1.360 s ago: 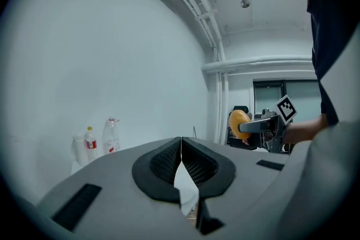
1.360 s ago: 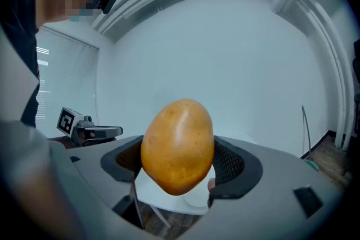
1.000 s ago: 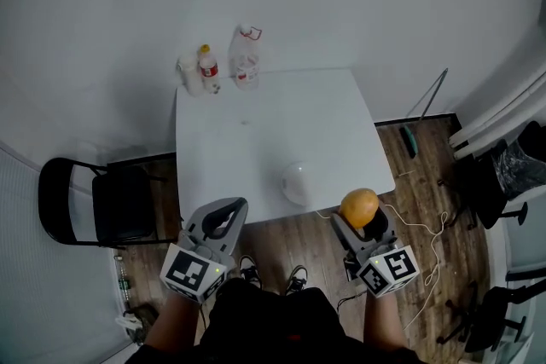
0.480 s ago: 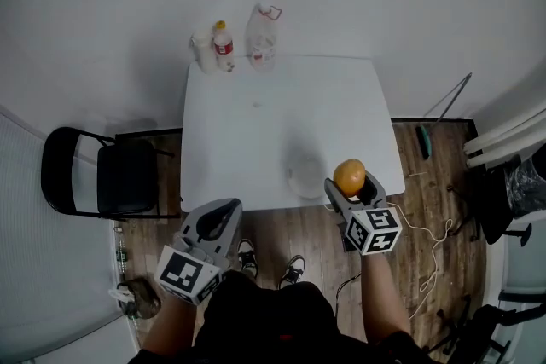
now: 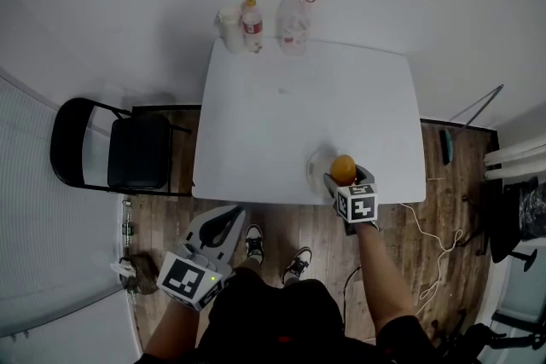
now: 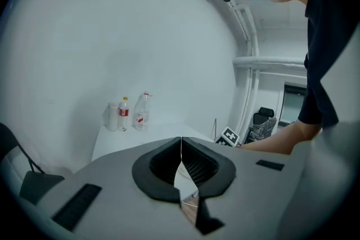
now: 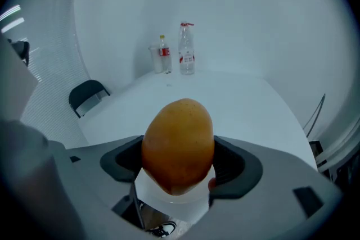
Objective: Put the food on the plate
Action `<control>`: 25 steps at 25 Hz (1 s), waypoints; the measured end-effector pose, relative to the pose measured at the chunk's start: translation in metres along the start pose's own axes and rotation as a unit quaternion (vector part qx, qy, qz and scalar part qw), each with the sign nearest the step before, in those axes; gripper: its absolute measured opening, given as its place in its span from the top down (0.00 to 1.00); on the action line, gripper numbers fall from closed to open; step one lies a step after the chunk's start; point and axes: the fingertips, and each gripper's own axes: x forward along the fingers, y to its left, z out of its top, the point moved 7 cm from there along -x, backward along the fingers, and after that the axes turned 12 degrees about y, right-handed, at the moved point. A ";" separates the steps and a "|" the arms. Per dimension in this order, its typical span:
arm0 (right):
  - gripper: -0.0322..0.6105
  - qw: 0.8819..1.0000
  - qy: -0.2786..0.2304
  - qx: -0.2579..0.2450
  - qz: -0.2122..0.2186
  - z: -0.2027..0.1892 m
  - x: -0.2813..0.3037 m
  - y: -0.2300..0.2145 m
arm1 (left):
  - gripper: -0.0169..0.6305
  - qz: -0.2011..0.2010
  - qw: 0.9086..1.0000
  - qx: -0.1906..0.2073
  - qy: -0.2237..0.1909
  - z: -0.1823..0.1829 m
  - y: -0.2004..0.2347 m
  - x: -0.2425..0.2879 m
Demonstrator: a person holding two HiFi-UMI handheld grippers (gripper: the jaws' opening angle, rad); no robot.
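An orange-yellow fruit (image 5: 343, 169) is held between the jaws of my right gripper (image 5: 343, 176), which is shut on it. It hangs over the right part of a white plate (image 5: 318, 170) near the front edge of the white table (image 5: 281, 124). In the right gripper view the fruit (image 7: 179, 143) fills the gap between the pads of that gripper (image 7: 179, 161), and the plate (image 7: 171, 200) shows just beneath it. My left gripper (image 5: 218, 228) is shut and empty, in front of the table over the wooden floor. Its jaws (image 6: 181, 149) meet in the left gripper view.
Two clear bottles (image 5: 293, 8) (image 5: 252, 14) and a white cup (image 5: 229, 21) stand at the table's far edge. A black folding chair (image 5: 128, 151) is left of the table. A white wall is behind it, and cables lie on the floor at the right.
My right gripper has carried the fruit forward from beyond the table's front edge to above the plate. The left gripper stays low in front of the table.
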 end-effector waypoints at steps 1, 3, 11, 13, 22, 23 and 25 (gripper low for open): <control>0.37 1.000 0.014 -0.007 -0.001 -0.002 0.009 0.000 | 0.94 0.001 1.000 -0.002 0.001 -0.002 0.001 0.001; 0.37 0.999 0.038 -0.017 -0.003 -0.005 0.022 0.000 | 0.94 0.003 1.000 -0.005 0.004 -0.006 -0.001 0.002; 0.37 0.996 0.080 -0.034 -0.014 -0.003 0.049 0.000 | 0.94 -0.001 1.000 -0.016 0.004 -0.008 0.009 0.006; 0.37 0.996 0.084 -0.035 -0.014 -0.003 0.050 0.001 | 0.94 -0.003 1.000 -0.018 0.000 -0.006 0.011 0.005; 0.37 0.994 0.101 -0.036 -0.017 -0.002 0.058 0.002 | 0.94 -0.007 1.000 -0.013 0.002 -0.005 0.020 0.008; 0.37 0.994 0.103 -0.036 -0.017 -0.002 0.058 0.002 | 0.94 -0.008 1.000 -0.013 0.001 -0.004 0.020 0.009; 0.37 0.994 0.101 -0.039 -0.018 -0.002 0.056 0.002 | 0.94 -0.008 1.000 -0.011 -0.001 -0.003 0.020 0.008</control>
